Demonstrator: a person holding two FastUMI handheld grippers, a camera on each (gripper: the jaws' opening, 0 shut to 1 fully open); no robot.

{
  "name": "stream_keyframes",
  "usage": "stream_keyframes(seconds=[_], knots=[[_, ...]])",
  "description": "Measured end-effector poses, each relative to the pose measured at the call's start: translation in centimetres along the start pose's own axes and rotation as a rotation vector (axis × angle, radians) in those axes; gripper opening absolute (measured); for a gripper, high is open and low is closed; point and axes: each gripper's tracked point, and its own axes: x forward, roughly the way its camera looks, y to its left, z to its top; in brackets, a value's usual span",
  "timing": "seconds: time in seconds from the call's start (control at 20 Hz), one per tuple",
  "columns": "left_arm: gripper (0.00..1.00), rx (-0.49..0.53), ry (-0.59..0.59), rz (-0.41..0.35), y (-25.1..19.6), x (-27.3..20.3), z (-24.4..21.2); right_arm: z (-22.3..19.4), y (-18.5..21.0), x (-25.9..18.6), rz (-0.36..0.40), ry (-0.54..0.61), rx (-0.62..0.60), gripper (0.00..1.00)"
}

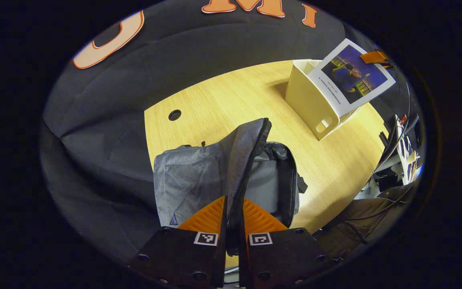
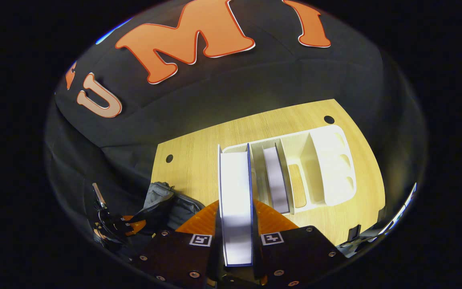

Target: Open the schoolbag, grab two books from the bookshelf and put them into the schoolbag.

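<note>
1. Leftmost, the left gripper (image 1: 231, 218) has its fingers pressed together on the zipper edge of the schoolbag (image 1: 199, 176), pinching the raised flap (image 1: 247, 156) and holding it up from the wooden table (image 1: 223, 96).

2. Judging by its folds, the bag is soft, thin fabric. It will sag and close wherever it is not held, so the stiffer zipper seam is the sensible place to grip. The mouth (image 1: 273, 176) looks open beside the lifted flap.

3. Further right in the left gripper view, the bookshelf (image 1: 313, 98) stands near the table's far corner, well apart from the bag, with a book (image 1: 351, 78) raised at its top.

4. In the right gripper view, the right gripper (image 2: 236, 224) pinches that book (image 2: 236, 192) across its thickness, one finger on each cover, page edges facing the camera. It seems just clear of the left slot.

5. The book looks stiff and moderately heavy, with possibly smooth covers. A grip near one edge could let it pivot, so a firm squeeze is wise.

6. To the right, a second book (image 2: 276, 180) stands upright in the next slot of the shelf (image 2: 331, 160). The remaining slots look vacant.
</note>
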Motion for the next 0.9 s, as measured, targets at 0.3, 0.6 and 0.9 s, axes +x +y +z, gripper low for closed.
stream_keyframes(seconds=[0.3, 0.6, 0.9], knots=[[0.14, -0.017, 0.005, -0.005, -0.1, 0.0, -0.6, -1.4, 0.7, -2.6, 0.065, -0.025, 0.011, 0.3], [0.12, -0.033, 0.001, 0.004, 0.0, -0.1, -0.8, -6.1, 5.4, -1.0, 0.215, 0.036, 0.041, 0.29], [0.09, -0.045, -0.004, 0.015, 0.1, -0.7, -1.0, -8.7, 9.0, 1.4, 0.301, 0.087, 0.051, 0.3]])
